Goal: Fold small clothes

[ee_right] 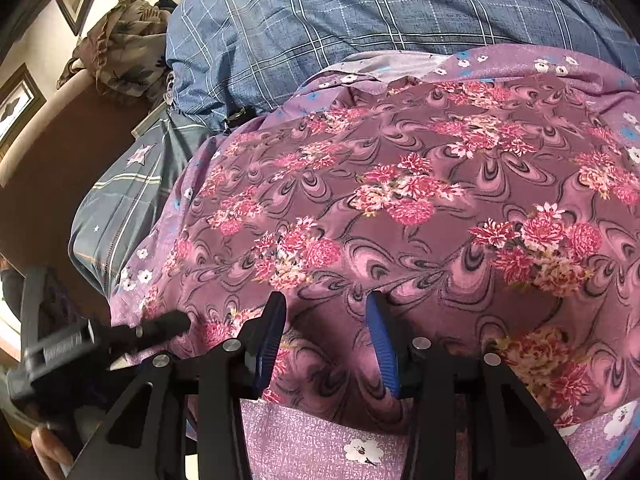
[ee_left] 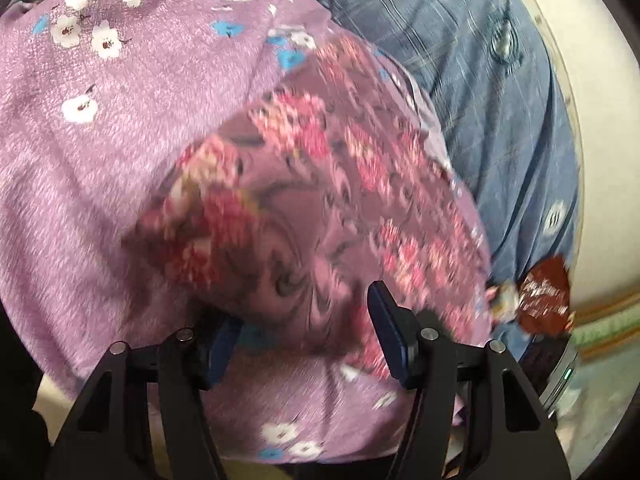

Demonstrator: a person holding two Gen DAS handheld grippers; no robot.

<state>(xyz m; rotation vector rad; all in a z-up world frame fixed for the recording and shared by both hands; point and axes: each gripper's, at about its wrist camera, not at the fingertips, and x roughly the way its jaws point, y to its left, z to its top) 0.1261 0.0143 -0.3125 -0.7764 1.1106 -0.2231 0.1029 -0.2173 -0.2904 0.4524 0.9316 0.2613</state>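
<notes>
Both your jaws stand part open over the cloth: the left gripper [ee_left: 308,332] straddles a raised fold of the rose-print garment [ee_right: 400,208], though blur hides whether its pads press it, and the right gripper [ee_right: 326,336] has the same print bunched between its fingers without a clear pinch. That garment lies spread on the lilac flowered cloth [ee_left: 100,140], which covers the blue checked sheet [ee_right: 300,32]. Your left gripper shows low at the right view's left edge.
</notes>
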